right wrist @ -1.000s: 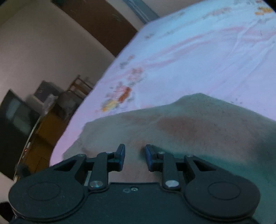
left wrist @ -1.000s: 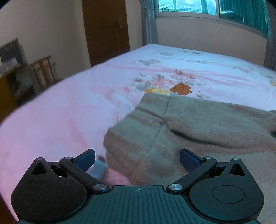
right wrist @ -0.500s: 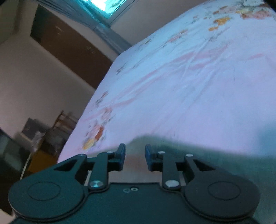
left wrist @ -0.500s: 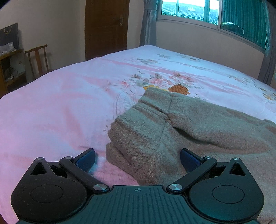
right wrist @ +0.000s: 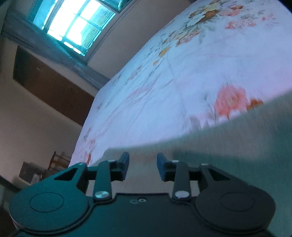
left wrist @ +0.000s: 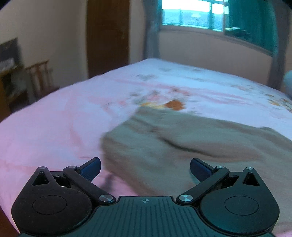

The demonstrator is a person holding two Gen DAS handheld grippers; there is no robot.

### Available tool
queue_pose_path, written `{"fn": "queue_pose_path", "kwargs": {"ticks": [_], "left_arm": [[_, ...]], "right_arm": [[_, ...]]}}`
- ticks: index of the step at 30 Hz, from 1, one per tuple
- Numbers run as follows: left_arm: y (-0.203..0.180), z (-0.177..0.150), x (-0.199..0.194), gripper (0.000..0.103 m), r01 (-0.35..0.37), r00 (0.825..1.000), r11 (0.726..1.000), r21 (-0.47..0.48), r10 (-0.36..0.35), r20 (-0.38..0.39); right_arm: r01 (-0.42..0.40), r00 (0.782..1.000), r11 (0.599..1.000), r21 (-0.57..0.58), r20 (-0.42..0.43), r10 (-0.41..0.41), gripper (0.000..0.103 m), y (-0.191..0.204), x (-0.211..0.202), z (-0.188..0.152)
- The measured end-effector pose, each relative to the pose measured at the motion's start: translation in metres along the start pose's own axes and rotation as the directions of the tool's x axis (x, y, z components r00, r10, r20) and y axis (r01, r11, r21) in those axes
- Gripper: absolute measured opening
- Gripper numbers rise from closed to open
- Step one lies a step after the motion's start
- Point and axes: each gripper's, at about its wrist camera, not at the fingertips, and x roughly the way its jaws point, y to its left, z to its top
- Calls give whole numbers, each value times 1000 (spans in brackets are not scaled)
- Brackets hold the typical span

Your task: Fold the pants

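Grey-brown knit pants [left wrist: 182, 144] lie on a pink floral bedsheet [left wrist: 54, 124], folded over with the waistband end toward the left. My left gripper [left wrist: 145, 168] is wide open and empty, low over the near edge of the pants. In the right wrist view the pants [right wrist: 228, 151] fill the lower right. My right gripper [right wrist: 143, 166] stands partly open with a gap between the jaws, right above the fabric. Nothing shows clamped between them.
The bed [right wrist: 173, 87] stretches far ahead in both views. A wooden chair [left wrist: 39, 78] and dark furniture stand off the bed's left side. A brown door [left wrist: 107, 36] and a window [left wrist: 191, 12] are on the far walls.
My left gripper pulled back and rose a little, so the pants look farther off and blurred. My right gripper tilted and swung right along the pants' edge, and its jaws opened slightly wider.
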Motion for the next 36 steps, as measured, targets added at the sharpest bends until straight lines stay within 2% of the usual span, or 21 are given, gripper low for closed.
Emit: {"fn": "queue_pose_path", "kwargs": {"ticks": [2,4,5,6,7,8,10,11,14,15,16,17,19,20,22,25,28,29,31,33,36], "left_arm": [[-20,-4,-12,103,18,1000,999,38,-19,20],[-33,-8,-13,103,32,999,997,76,-32,-3],[-37,-10,-7,103,21,999,994,109,-16,-47],[-39,-12,-5,103,4,998,991,136,5,-63],[-39,-11,-9,103,1,999,989,145,6,-53],[-37,-9,-16,103,13,999,990,137,-8,-38],[-35,-8,-28,103,28,1000,990,135,-28,-2],[-36,-8,-31,103,22,1000,990,143,-23,7],[-44,-13,-38,103,18,999,991,136,-21,23],[-47,-15,-38,103,20,1000,991,135,-22,11],[-49,-17,-37,103,18,1000,991,134,-17,-9],[-50,-18,-38,103,14,1000,992,128,-12,-16],[-50,-18,-46,103,22,1000,993,113,-22,-5],[-49,-17,-51,103,21,1000,994,107,-22,9],[-48,-17,-51,103,15,1000,995,102,-16,11],[-49,-14,-51,103,1,1000,997,76,-2,11],[-59,-12,-61,103,10,999,998,62,-13,48],[-64,-12,-62,103,25,999,998,65,-28,46],[-75,-14,-62,103,39,998,996,80,-42,38],[-87,-17,-59,103,46,999,994,94,-48,16],[-98,-24,-57,103,55,998,993,100,-54,-10]], "right_arm": [[-24,999,1000,-9,-45,23,34,1,-2,-21],[14,998,1000,-13,-63,-15,33,-6,-4,-41],[83,993,997,1,-80,-83,25,-16,-4,-48],[97,993,995,34,-70,-95,15,-29,-8,-49],[81,996,992,96,-45,-77,17,-39,-20,-48],[58,998,988,143,8,-60,28,-45,-39,-47],[23,995,989,143,92,-37,30,-47,-74,-44],[-16,995,988,151,99,1,30,-49,-87,-45],[-105,994,985,140,13,105,30,-49,-87,-56],[-94,995,986,141,-32,100,29,-48,-79,-57],[-31,996,988,154,-83,45,28,-56,-71,-61],[21,994,981,191,-108,0,14,-66,-67,-62],[-11,999,961,278,-44,24,28,-78,-83,-57],[-24,999,966,258,43,13,32,-77,-105,-54],[-20,989,969,247,144,-16,32,-83,-139,-50],[23,944,946,322,306,-127,32,-116,-200,-53],[47,870,898,438,424,-252,32,-159,-251,-64],[40,840,875,483,458,-291,30,-173,-268,-68],[15,798,841,542,500,-336,28,-193,-283,-73],[19,782,825,566,506,-365,26,-206,-279,-71],[35,796,819,572,480,-369,23,-211,-257,-66]]}}
